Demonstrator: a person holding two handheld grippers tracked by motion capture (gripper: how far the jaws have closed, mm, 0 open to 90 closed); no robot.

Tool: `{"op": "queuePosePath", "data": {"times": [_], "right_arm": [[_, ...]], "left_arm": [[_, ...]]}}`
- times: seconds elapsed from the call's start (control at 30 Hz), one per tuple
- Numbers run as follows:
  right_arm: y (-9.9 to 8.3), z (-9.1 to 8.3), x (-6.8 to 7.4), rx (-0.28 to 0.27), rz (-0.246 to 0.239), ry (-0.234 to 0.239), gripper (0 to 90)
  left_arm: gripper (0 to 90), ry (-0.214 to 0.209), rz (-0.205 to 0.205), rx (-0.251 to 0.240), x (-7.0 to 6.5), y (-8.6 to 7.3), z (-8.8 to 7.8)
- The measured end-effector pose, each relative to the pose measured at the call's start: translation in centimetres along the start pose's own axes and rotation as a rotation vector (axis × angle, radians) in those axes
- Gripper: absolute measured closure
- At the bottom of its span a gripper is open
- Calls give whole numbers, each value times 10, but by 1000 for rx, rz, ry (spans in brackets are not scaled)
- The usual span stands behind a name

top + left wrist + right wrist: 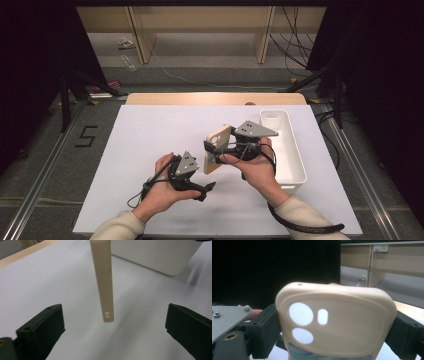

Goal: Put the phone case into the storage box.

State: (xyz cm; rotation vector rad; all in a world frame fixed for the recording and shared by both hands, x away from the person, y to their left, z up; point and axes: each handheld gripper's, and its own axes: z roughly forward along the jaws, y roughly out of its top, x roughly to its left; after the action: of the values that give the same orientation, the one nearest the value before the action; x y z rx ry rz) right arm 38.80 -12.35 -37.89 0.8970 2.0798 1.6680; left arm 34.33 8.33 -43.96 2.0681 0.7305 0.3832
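A cream phone case [220, 137] with camera cut-outs is held above the white table sheet [145, 135], standing on edge. My right gripper [214, 153] is shut on it, one jaw pressing on each long side. In the right gripper view the case [352, 335] spans the gap between both jaws of that gripper [337, 315]. My left gripper [205, 191] sits lower and to the left, open, with nothing pressed between its jaws. In the left gripper view the thin edge of the case [103, 282] hangs just ahead of the wide-apart jaws of that gripper [115, 326], touching neither.
A white rectangular bin [289, 150] stands at the right side of the sheet, close behind the right hand, and shows as a white wall [155, 255] in the left gripper view. A wooden table edge [215, 98] runs along the back. Cables trail from both grippers.
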Motion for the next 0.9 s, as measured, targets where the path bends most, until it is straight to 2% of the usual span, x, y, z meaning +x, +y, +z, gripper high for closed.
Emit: {"op": "queuePosePath", "data": {"times": [0.07,0.4,0.53,0.9], "right_arm": [[0,0,-1,3,0,-2,124],[2,-1,-3,1,3,1,124],[3,-3,-4,-4,5,-3,124],[7,-6,-9,-15,13,-16,124]], "left_arm": [[0,4,-14,8,2,-2,0],[0,32,-12,12,12,-9,-12],[0,30,-40,-9,16,-12,-17],[0,63,-35,-7,23,-16,-24]]}}
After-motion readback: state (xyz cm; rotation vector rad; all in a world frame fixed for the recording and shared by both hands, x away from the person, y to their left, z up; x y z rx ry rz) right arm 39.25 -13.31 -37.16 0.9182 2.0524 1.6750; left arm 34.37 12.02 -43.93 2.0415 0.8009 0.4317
